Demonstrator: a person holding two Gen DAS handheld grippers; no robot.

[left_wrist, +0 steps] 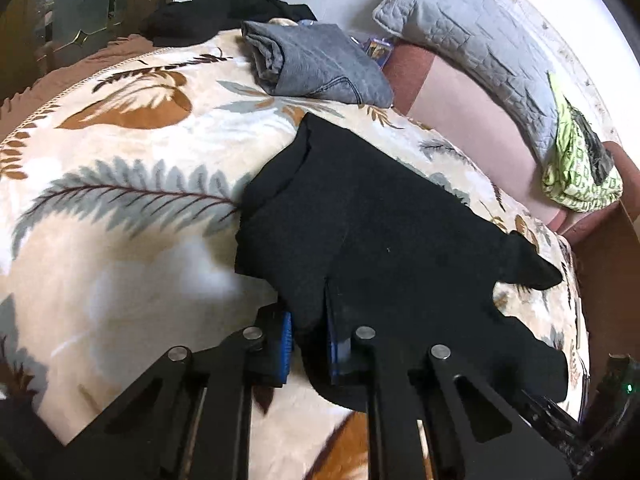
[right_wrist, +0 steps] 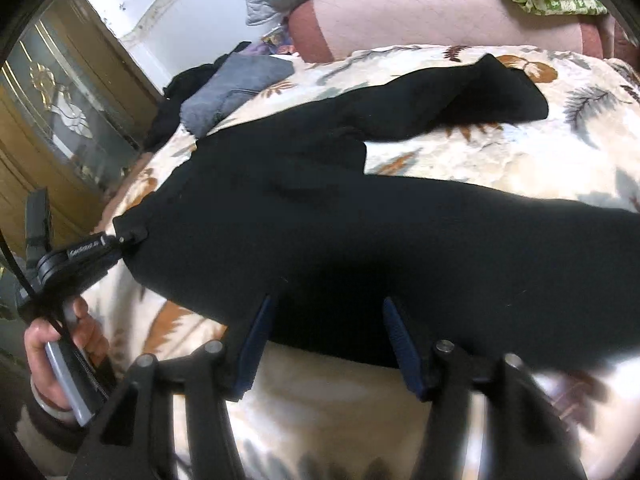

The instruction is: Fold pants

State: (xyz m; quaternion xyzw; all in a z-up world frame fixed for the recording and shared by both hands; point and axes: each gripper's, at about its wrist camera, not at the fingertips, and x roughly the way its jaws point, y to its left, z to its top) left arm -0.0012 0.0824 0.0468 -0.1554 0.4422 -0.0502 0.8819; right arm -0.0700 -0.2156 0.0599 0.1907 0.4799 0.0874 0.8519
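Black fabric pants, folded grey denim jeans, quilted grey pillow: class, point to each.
Black fabric pants [right_wrist: 360, 232], right wrist view, the seat.
Folded grey denim jeans [left_wrist: 316, 64], left wrist view, top layer.
Quilted grey pillow [left_wrist: 472, 28], left wrist view, the middle.

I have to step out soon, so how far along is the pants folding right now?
Early. Done: folded grey pants lie at the far side of the bed. In hand: the left gripper is pinching the edge of the black pants; the right gripper is open at their near edge. Left: the pants are spread out, legs apart, with no fold visible.
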